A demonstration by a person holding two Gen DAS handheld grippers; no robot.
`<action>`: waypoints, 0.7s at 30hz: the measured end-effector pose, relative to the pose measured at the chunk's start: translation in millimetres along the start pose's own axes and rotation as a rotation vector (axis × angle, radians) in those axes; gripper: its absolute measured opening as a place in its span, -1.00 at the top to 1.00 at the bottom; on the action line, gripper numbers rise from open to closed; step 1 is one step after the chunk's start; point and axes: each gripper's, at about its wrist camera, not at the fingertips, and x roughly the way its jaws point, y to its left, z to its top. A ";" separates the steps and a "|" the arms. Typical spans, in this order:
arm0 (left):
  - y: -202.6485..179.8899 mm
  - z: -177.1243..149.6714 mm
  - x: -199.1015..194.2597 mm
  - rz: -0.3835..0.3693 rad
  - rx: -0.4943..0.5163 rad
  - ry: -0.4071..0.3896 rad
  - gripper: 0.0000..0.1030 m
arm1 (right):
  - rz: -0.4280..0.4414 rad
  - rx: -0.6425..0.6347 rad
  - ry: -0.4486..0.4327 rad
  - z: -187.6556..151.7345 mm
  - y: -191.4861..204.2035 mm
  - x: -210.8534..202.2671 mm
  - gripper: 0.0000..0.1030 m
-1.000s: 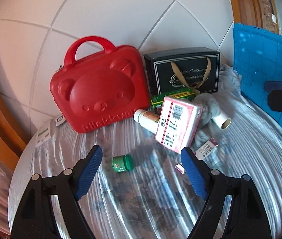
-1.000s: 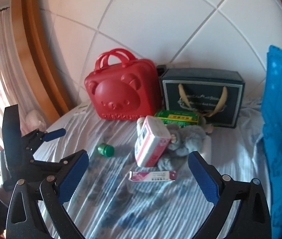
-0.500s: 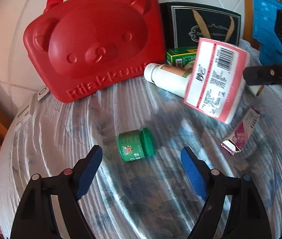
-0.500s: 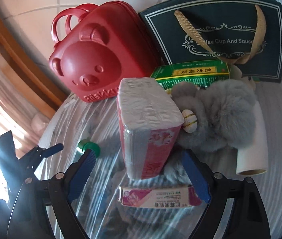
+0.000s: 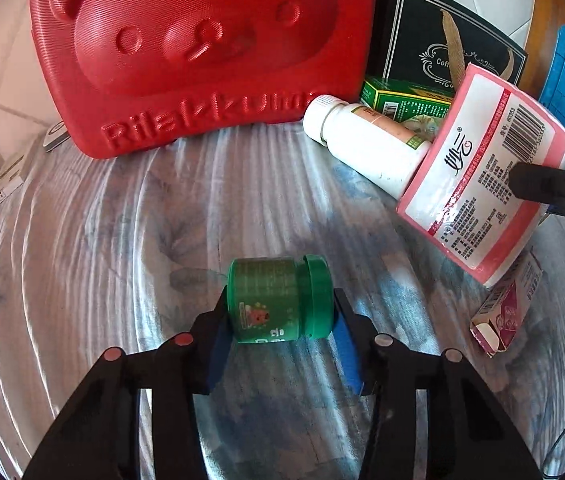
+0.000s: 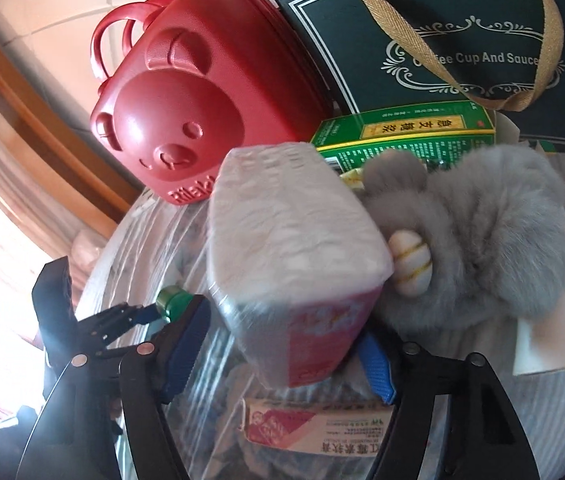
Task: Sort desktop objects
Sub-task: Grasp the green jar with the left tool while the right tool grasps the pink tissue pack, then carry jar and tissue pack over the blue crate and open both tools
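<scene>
Left gripper (image 5: 280, 320): jaws closing; blue pads are seen against both ends of the green jar (image 5: 280, 300), which lies on its side on the striped cloth (image 5: 122, 240), cap toward the right finger.

Right gripper (image 6: 282, 348): jaws closing around the pink tissue pack (image 6: 294, 252); the pack stands between the blue pads, the right-hand pad is seen against its lower edge, while full contact at the left-hand pad cannot be told.

Ahead of the left gripper: red bear case (image 5: 202, 48), upright at the far edge of the cloth. Ahead and to its right: white bottle (image 5: 366, 148) lying on its side, its base hidden behind the tissue pack; green carton (image 5: 406, 100) behind the bottle; dark gift box (image 5: 442, 40) behind the carton.

Just right of the right gripper: grey plush toy (image 6: 490, 232), touching the tissue pack. Below, between its fingers: small pink box (image 6: 314, 428), lying flat.
</scene>
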 end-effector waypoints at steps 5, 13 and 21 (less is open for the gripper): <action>-1.9 1.6 0.1 0.001 0.005 0.003 0.13 | -0.023 0.042 0.001 7.8 2.2 11.0 -0.06; -8.2 -11.0 -22.2 -0.061 -0.017 -0.006 0.14 | -0.099 -0.107 -0.008 -2.5 34.2 -26.8 -0.04; -39.7 -8.9 -101.9 -0.137 0.026 -0.119 0.14 | -0.075 -0.048 -0.071 -19.9 39.3 -110.0 -0.04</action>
